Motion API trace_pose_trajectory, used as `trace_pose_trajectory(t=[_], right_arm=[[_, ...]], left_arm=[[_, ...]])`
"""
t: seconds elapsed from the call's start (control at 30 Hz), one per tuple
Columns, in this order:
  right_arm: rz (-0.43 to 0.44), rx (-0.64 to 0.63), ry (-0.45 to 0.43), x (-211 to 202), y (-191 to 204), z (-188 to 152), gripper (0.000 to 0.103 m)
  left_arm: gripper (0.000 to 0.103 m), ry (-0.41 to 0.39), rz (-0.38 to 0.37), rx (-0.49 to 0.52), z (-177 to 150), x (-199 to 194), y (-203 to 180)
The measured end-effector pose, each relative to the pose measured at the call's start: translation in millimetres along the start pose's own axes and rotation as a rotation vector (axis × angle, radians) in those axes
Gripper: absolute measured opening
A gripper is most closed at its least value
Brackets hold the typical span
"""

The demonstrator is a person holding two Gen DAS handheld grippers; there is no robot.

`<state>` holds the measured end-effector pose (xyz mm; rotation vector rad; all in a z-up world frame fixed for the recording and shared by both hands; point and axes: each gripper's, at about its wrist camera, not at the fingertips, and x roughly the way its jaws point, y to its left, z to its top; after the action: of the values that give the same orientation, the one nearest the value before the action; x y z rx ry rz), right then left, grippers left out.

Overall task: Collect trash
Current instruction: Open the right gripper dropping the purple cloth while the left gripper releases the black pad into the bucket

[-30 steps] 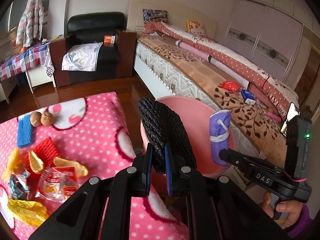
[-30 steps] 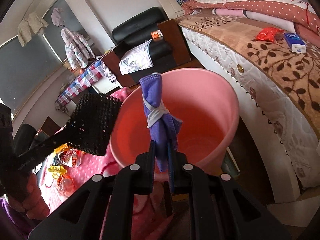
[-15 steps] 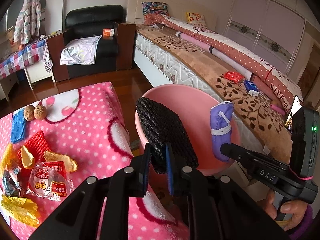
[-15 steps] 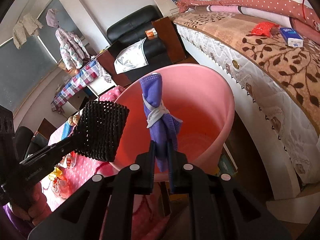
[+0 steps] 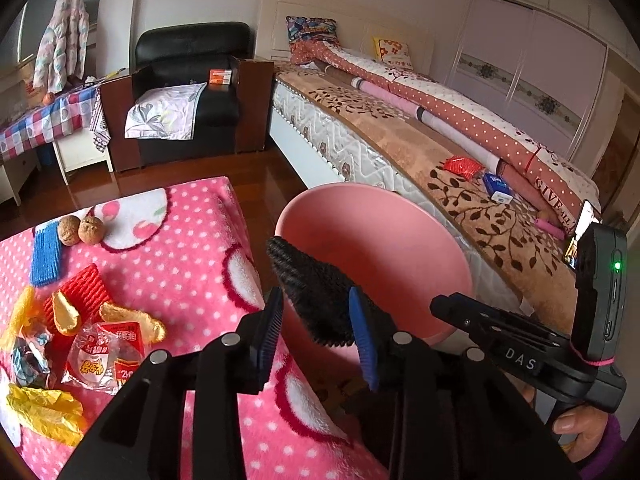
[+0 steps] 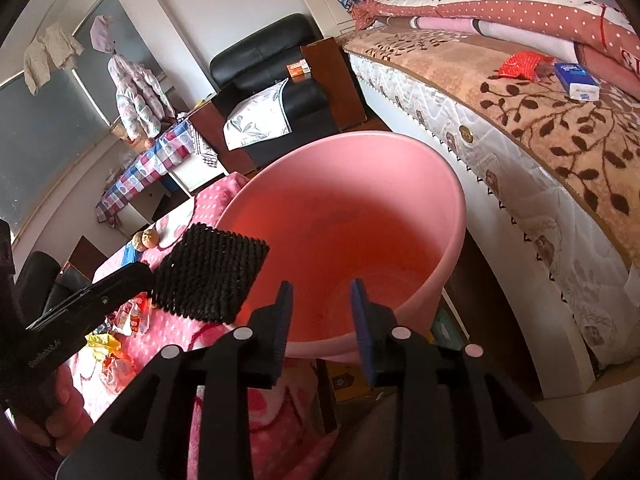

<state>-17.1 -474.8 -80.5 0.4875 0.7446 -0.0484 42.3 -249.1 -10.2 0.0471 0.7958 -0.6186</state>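
Both grippers are above the rim of the pink bucket (image 6: 440,200), which stands on the floor between the bed (image 5: 400,148) and the table with the pink dotted blanket (image 5: 192,256). The left gripper (image 5: 320,332) has its jaws opening; the black mesh pad (image 5: 316,296) is between the blue fingers, it leans toward the right finger and a gap shows on the left side, so the pads do not press on it any more. In the right wrist view this pad hangs at the bucket's near left edge, partly over the inside. The right gripper (image 6: 322,320) is also opening, its fingers are apart and nothing is between them; through the gap only the inner wall of the bucket is visible. On the blanket more trash is lying: a clear wrapper with red print (image 5: 106,360), yellow plastic (image 5: 44,412), orange peel pieces (image 5: 132,320), a red mesh piece (image 5: 80,292), a blue mesh piece (image 5: 46,256) and two walnuts (image 5: 80,232) beside it. A hand (image 5: 580,428) holds the handle of the right gripper at the lower right.
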Motion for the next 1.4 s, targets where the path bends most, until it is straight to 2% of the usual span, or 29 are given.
trace_pose_trajectory(t=[0.23,0.37,0.53,0.77,0.93,1.07,1.1,1.4], right_arm=[[0.012,-0.024,-0.018,-10.1,8.4,-5.6,0.031],[0.052,-0.049,-0.023,-14.9,18.1,-8.6,0.031],[0.066,-0.111,-0.034,-18.8,33.7,-13.1,0.031],[0.059,-0.127,-0.031,-17.2,33.0,-15.4,0.031],[0.062,-0.107,-0.025,-15.1,25.0,-14.4,0.031],[0.063,-0.103,-0.022,-13.9,22.6,-14.7,0.031],[0.063,-0.103,-0.022,-13.8,22.4,-14.6,0.031],[0.061,-0.108,-0.021,-13.0,23.1,-15.2,0.031]], left_arm=[[0.033,-0.035,-0.007,-0.020,1.1,-15.1,4.4],[0.033,-0.059,0.008,-0.018,-0.8,-24.4,8.6],[0.033,-0.048,0.111,-0.009,-9.0,-20.8,19.8],[0.033,0.018,0.180,-0.012,-17.1,-1.0,31.0],[0.033,0.051,0.161,0.007,-16.7,11.5,24.2],[0.034,0.040,0.075,-0.008,-10.8,9.3,16.5],[0.038,0.034,0.065,-0.009,-9.3,8.2,14.5],[0.040,0.019,0.054,-0.019,-5.8,3.7,15.2]])
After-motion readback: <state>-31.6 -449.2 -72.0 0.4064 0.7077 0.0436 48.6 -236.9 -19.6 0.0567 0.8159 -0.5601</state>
